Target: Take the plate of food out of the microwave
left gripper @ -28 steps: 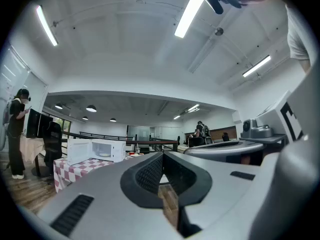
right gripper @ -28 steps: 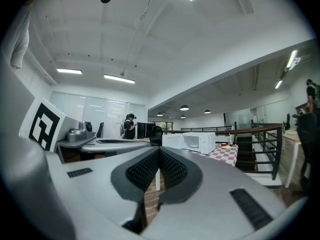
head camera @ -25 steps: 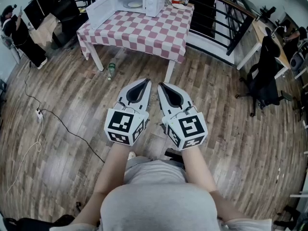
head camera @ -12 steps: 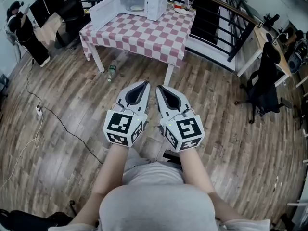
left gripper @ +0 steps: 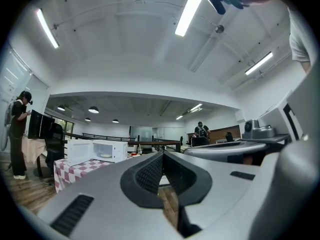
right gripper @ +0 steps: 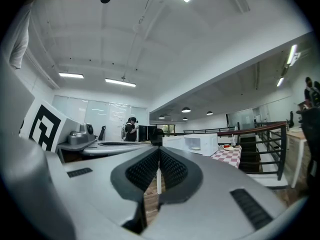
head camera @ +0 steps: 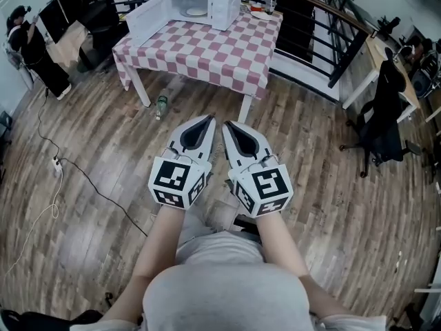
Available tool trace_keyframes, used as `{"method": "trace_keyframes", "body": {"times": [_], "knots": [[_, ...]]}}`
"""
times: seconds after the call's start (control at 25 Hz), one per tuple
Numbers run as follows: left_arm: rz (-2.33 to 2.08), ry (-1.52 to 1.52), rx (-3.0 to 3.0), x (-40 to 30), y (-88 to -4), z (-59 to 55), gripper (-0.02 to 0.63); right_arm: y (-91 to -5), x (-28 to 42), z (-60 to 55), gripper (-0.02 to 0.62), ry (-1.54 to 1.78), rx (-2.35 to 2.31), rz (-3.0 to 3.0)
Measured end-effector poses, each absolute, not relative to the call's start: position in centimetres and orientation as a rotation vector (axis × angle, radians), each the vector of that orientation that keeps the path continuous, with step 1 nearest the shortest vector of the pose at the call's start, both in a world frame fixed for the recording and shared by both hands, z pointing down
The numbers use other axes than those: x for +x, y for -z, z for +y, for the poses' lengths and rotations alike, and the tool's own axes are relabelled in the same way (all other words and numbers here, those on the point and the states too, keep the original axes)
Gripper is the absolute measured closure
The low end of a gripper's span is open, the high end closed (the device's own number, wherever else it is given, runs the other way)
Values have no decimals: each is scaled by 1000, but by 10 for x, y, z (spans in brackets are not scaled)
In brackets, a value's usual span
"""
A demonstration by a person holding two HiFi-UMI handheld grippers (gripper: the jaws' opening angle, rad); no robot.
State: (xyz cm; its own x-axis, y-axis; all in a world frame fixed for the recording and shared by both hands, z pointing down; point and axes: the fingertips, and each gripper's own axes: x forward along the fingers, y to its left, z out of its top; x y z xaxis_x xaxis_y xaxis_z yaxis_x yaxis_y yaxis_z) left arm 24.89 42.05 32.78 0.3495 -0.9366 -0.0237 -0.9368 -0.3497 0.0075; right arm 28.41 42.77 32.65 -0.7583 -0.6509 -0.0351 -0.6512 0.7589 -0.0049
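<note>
Microwave (head camera: 207,4) on far table (head camera: 207,52) faces near, plate (head camera: 197,10) inside; left gripper (head camera: 206,119) and right gripper (head camera: 229,125) closed, empty.

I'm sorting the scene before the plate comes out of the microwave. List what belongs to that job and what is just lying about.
For the job: microwave, door open; plate inside it; checked table beneath; left gripper and right gripper, both shut, empty.

Lying about: bottle on the floor by a table leg; power strip with cable; office chair.
</note>
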Motion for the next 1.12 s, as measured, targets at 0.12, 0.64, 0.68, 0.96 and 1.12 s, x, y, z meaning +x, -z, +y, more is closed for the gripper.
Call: {"method": "trace_keyframes", "body": {"times": [0.12, 0.64, 0.68, 0.96, 1.12], "knots": [[1773, -35, -2585, 238, -328, 404, 603, -329, 274, 410, 569, 0, -1107, 2910], [1738, -44, -2609, 167, -320, 327, 603, -326, 208, 336, 569, 18, -1174, 2886], [1740, -43, -2610, 161, -320, 321, 603, -326, 203, 330, 569, 22, -1176, 2887], [1757, -37, -2629, 127, -330, 286, 603, -331, 170, 291, 569, 43, -1185, 2892], [1756, -45, -2640, 109, -332, 264, 603, -335, 150, 270, 568, 57, -1186, 2901]]}}
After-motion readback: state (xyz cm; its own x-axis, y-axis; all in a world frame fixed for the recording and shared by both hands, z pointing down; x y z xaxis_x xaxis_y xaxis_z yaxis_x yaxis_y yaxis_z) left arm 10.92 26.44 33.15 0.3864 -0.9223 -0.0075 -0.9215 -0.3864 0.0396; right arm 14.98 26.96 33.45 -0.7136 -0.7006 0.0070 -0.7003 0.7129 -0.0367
